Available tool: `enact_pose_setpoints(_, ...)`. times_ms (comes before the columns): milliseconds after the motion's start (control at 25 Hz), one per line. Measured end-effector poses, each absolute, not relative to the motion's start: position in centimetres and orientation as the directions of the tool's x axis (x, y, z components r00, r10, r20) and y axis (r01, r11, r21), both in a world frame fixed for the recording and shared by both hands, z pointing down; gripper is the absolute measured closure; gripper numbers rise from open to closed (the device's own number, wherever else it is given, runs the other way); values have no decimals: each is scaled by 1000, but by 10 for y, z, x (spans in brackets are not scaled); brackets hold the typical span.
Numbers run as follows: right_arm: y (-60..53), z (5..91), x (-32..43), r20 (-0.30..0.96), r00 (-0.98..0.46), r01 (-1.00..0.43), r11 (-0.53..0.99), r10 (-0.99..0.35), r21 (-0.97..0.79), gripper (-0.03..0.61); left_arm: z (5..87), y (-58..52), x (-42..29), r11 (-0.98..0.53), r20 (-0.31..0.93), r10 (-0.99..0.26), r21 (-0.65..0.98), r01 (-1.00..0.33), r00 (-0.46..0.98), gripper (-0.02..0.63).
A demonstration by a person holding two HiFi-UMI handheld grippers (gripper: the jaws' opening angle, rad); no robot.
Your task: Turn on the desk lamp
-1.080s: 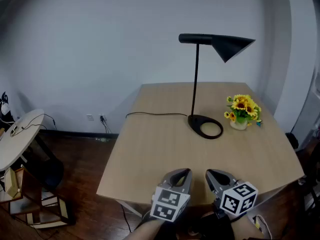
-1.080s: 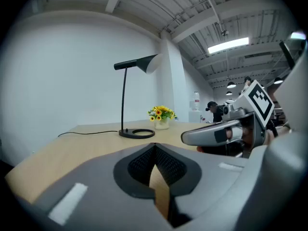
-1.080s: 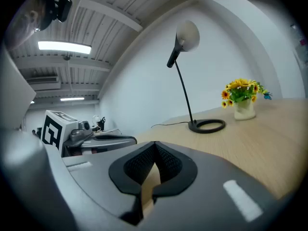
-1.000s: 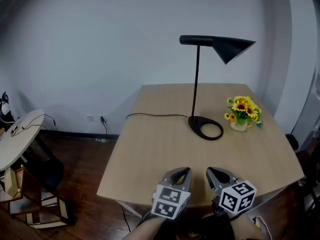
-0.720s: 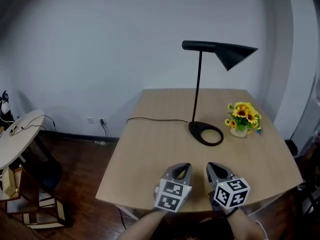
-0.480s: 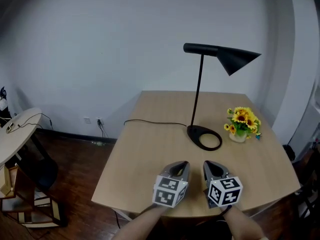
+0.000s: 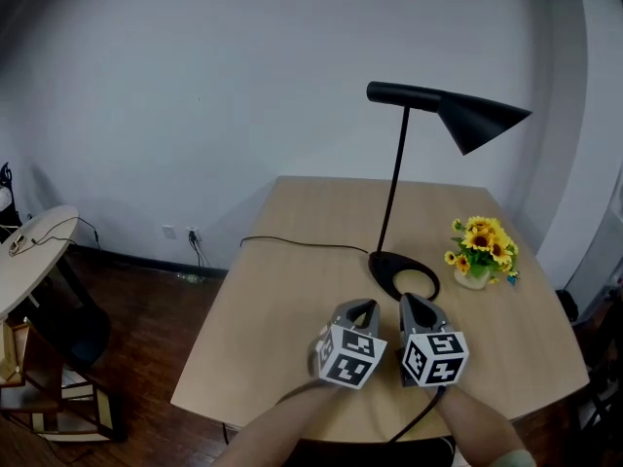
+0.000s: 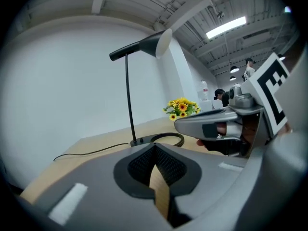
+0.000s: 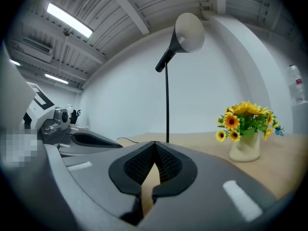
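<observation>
A black desk lamp (image 7: pixel 397 183) stands on the wooden table (image 7: pixel 292 300), unlit, with a thin stem, a cone shade (image 7: pixel 482 120) pointing right and a ring base (image 7: pixel 402 273). Its cord (image 7: pixel 302 244) runs left across the table. In the left gripper view the lamp (image 8: pixel 128 97) rises ahead; in the right gripper view the lamp (image 9: pixel 167 95) stands straight in front. My left gripper (image 7: pixel 362 307) and right gripper (image 7: pixel 416 305) hover side by side just short of the lamp's base, both shut with nothing between the jaws.
A small white pot of yellow sunflowers (image 7: pixel 481 252) sits right of the lamp's base. A round white side table (image 7: pixel 29 261) stands on the floor at far left. The wall runs close behind the table's far edge.
Both grippers have moved forward over the table, toward the lamp's base. The head view has shifted, so the lamp sits lower and further right.
</observation>
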State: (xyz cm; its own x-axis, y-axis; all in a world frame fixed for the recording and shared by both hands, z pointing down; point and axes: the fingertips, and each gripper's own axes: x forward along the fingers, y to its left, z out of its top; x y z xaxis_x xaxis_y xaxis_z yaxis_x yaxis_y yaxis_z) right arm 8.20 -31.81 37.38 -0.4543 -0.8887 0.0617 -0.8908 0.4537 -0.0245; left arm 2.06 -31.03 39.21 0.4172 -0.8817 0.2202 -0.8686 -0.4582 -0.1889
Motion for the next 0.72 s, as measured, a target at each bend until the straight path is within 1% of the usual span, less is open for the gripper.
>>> enact_pose_setpoints(120,-328,372,79,48,-453,-891,453,-890,-19,581,393,-331,15,-437,213,-890,-150,-887,403,615)
enact_pose_setpoints(280,-341,371,74,46,-462,-887,462,-885,-20,581,392,-350,-5,-397,176,-904,-6,-918,390,615)
enact_pose_setpoints(360,-347,370,72,44,-467,-884,467,-883,-20,580,395,-354,-9,-398,164,-903,37,-917,398,615)
enact_pose_setpoints(600,-352,370,64,54,-496,-869,495,-867,-24,580,386,-349,-10,-412,116,-903,30,-911,413,615)
enact_pose_setpoints(720,-354,367,65,45,-499,-867,499,-865,-24,580,376,-348,-9,-412,83,-909,-11,-911,409,615)
